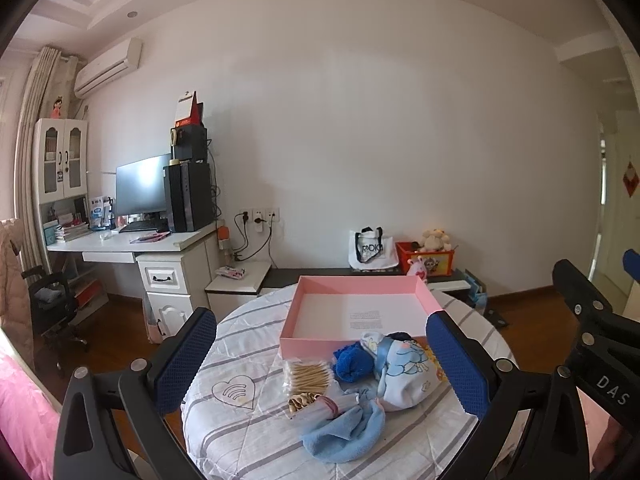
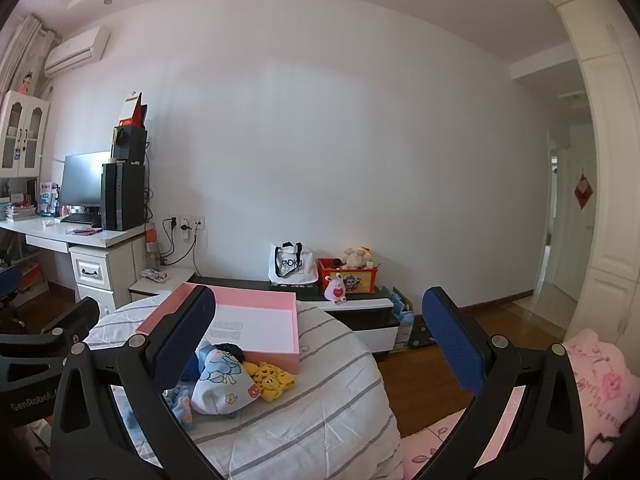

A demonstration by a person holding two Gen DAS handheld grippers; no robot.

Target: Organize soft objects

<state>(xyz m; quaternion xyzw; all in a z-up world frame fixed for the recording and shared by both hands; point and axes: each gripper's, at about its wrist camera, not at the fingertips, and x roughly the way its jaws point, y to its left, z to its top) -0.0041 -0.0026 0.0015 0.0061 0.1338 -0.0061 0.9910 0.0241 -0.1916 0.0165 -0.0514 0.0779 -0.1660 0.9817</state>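
An empty pink box point(image 1: 362, 312) sits at the far side of a round table with a striped cloth point(image 1: 236, 432). In front of it lies a pile: a white cartoon-print cloth point(image 1: 404, 372), a dark blue knit piece point(image 1: 350, 364), a light blue towel point(image 1: 344, 432), a bag of cotton swabs point(image 1: 306, 376) and a wrapped bundle point(image 1: 316, 404). My left gripper point(image 1: 320, 360) is open above the pile. In the right wrist view the box point(image 2: 260, 324), the cartoon cloth point(image 2: 222, 384) and a yellow crochet piece point(image 2: 270, 380) show. My right gripper point(image 2: 316, 344) is open, right of the pile.
A low cabinet point(image 2: 352, 308) behind the table holds a white tote bag point(image 2: 290, 266) and a red toy box point(image 2: 348, 276). A desk with monitor and computer point(image 1: 160, 196) stands left. Pink bedding point(image 2: 600, 380) lies at the right. Wooden floor point(image 2: 432, 364) surrounds the table.
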